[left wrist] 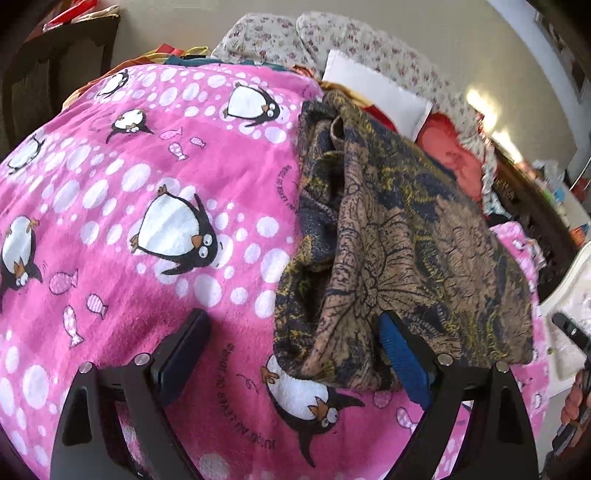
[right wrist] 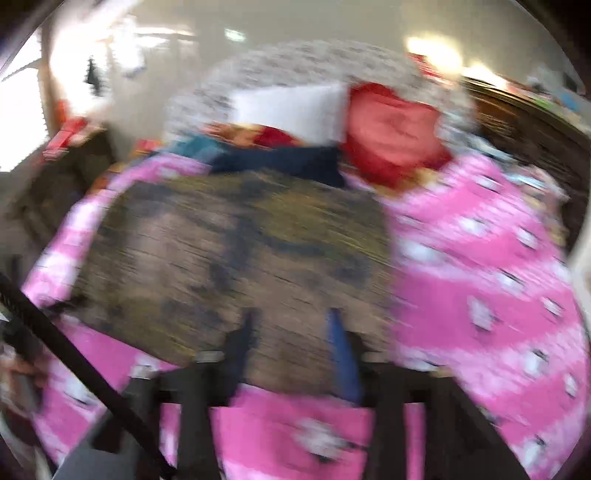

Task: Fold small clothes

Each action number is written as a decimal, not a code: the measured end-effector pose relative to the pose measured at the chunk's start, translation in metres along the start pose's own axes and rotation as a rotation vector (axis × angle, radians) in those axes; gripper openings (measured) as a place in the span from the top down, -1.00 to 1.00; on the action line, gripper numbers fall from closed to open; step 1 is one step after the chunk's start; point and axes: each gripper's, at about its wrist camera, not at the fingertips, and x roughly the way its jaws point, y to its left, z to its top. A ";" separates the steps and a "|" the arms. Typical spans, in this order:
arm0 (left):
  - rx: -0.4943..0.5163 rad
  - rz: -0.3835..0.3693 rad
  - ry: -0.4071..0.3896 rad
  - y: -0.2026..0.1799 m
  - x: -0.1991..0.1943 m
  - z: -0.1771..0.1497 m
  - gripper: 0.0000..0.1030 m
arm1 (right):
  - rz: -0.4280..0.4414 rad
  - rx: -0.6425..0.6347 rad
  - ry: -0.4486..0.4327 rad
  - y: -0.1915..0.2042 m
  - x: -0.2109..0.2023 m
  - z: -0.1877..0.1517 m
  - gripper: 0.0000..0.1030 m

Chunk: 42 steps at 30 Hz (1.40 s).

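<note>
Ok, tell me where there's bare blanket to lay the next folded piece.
The widest bare stretch of the pink penguin blanket lies left of the brown patterned garment. A narrower strip runs along its other side. The head end is crowded: white pillow, red cushion, floral pillows.

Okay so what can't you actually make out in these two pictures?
- Right wrist view: motion blur smears the patterned garment; its print and folds are unreadable.
- Left wrist view: the garment's inner layers are hidden under its own top fold.
- Left wrist view: the right claw is cut off by the frame edge.
- Left wrist view: the pink penguin blanket hides the surface beneath.
</note>
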 end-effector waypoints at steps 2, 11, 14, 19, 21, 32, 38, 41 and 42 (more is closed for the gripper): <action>-0.029 -0.055 -0.017 0.011 -0.005 -0.003 -0.82 | 0.146 -0.009 0.005 0.039 0.016 0.017 -0.33; -0.096 -0.166 -0.037 0.035 -0.013 -0.007 -0.85 | 0.228 -0.194 0.043 0.198 0.126 0.071 0.45; -0.087 -0.179 -0.032 0.031 -0.009 -0.002 -0.90 | 0.230 -0.201 0.118 0.224 0.171 0.075 0.49; -0.099 -0.209 -0.033 0.032 -0.010 -0.002 -0.94 | 0.264 -0.236 0.184 0.249 0.208 0.075 0.55; -0.098 -0.218 -0.034 0.032 -0.009 -0.002 -0.98 | 0.298 -0.223 0.190 0.241 0.198 0.080 0.55; -0.063 -0.171 -0.024 0.019 -0.004 0.003 -1.00 | 0.225 -0.210 0.112 0.200 0.149 0.074 -0.14; -0.053 -0.153 -0.028 0.012 -0.004 0.001 -1.00 | 0.233 -0.215 0.133 0.201 0.148 0.064 -0.14; -0.064 -0.160 -0.034 0.013 -0.006 0.001 -1.00 | 0.220 -0.237 0.129 0.203 0.145 0.064 -0.14; -0.067 -0.160 -0.034 0.013 -0.006 0.001 -1.00 | 0.221 -0.236 0.129 0.203 0.144 0.064 -0.14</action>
